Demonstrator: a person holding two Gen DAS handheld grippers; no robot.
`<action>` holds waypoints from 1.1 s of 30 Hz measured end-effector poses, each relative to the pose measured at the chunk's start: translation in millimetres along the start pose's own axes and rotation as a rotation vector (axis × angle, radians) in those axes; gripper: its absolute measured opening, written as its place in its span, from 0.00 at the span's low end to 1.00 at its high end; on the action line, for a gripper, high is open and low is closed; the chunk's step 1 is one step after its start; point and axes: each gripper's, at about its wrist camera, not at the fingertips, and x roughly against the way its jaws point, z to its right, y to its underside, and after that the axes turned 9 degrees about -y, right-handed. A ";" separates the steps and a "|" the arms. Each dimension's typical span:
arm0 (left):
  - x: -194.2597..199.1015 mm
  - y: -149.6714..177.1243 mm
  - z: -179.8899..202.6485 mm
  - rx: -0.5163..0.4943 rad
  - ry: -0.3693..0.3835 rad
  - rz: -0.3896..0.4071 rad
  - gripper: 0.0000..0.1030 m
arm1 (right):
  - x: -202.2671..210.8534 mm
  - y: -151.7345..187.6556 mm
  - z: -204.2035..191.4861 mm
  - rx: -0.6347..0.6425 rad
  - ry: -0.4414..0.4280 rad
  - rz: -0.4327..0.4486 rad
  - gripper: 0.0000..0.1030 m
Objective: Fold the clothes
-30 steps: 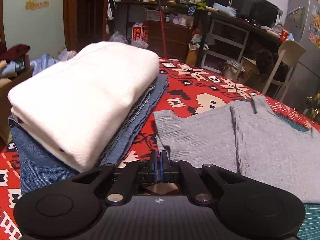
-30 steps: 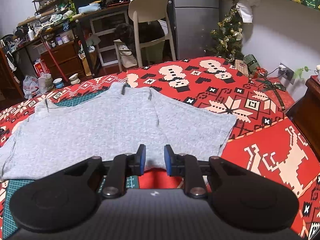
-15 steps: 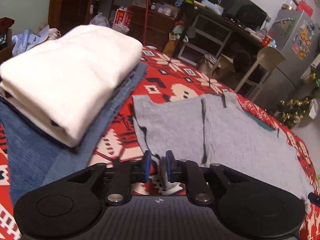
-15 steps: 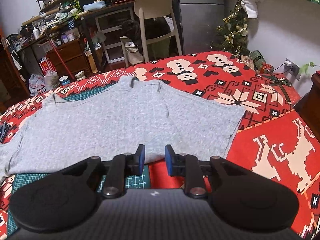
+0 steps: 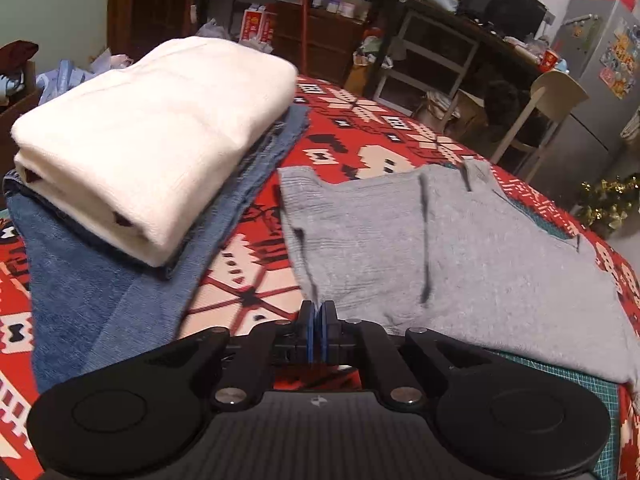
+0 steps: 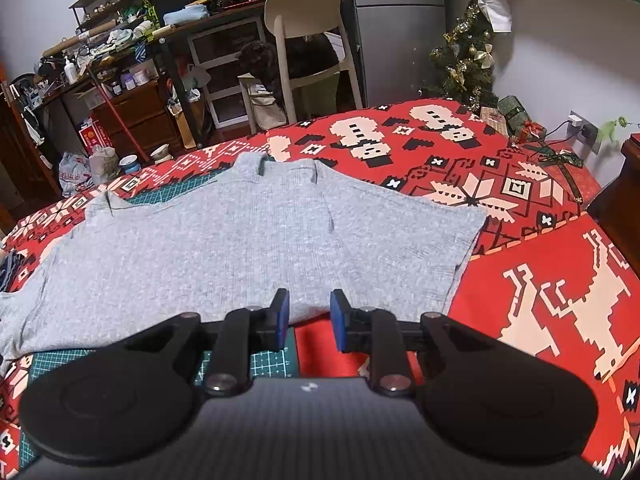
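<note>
Sweater (image 5: pixel 460 256) is lying flat on the red patterned blanket (image 6: pixel 540 264), spread wide from side to side across your reach, and that wide axis is what your coming fold is hinging on. Your left gripper (image 5: pixel 319 330) is sitting at the near left corner of the sweater's bottom edge, its blue pads pressed together; a thin bit of grey fabric seems to be running into them, so I judge you are pinching that corner, though the contact itself is too small to read for certain. Your right gripper (image 6: pixel 309 316) is standing partly apart, pads on either side of the near edge further along to the right, with the grey cloth showing in the gap but the pads not pressing on it. So both hands are working the same near edge, left one at the corner, right one toward the middle-right, and the sweater is stretching away from you toward the collar at the far side. Just beside the left hand, folded white cloth (image 5: pixel 152 136) is resting on a pile of blue jeans (image 5: pixel 92 292), close to the sweater's left sleeve but apart from it. You are likely needing the right pads closed before lifting, or the edge will be rising unevenly.
</note>
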 end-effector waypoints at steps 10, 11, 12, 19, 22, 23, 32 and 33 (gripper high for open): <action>-12.9 -50.5 15.0 -0.083 -0.074 0.178 0.27 | -6.8 1.1 -3.1 -0.005 -0.016 -0.004 0.24; -20.4 -54.2 18.6 -0.100 -0.088 0.182 0.27 | -7.2 1.3 -4.6 -0.002 -0.019 -0.004 0.24; -27.1 -55.9 21.7 -0.119 -0.110 0.185 0.27 | -7.7 1.4 -6.1 0.001 -0.021 -0.004 0.24; -50.8 -50.0 37.4 -0.241 -0.214 0.220 0.27 | -17.4 -3.6 -7.0 0.000 -0.027 -0.014 0.24; -57.8 -48.9 42.4 -0.264 -0.204 0.199 0.13 | -21.7 -6.5 -7.1 -0.007 -0.032 -0.015 0.24; -59.8 -48.7 44.0 -0.266 -0.207 0.193 0.09 | -22.7 -7.2 -7.2 -0.010 -0.035 -0.014 0.25; -51.1 -42.6 47.2 -0.298 -0.370 0.251 0.02 | -23.6 -3.2 -7.3 -0.018 -0.044 -0.019 0.29; -55.4 -40.7 47.9 -0.313 -0.376 0.246 0.03 | -23.4 -3.3 -7.3 -0.019 -0.044 -0.018 0.29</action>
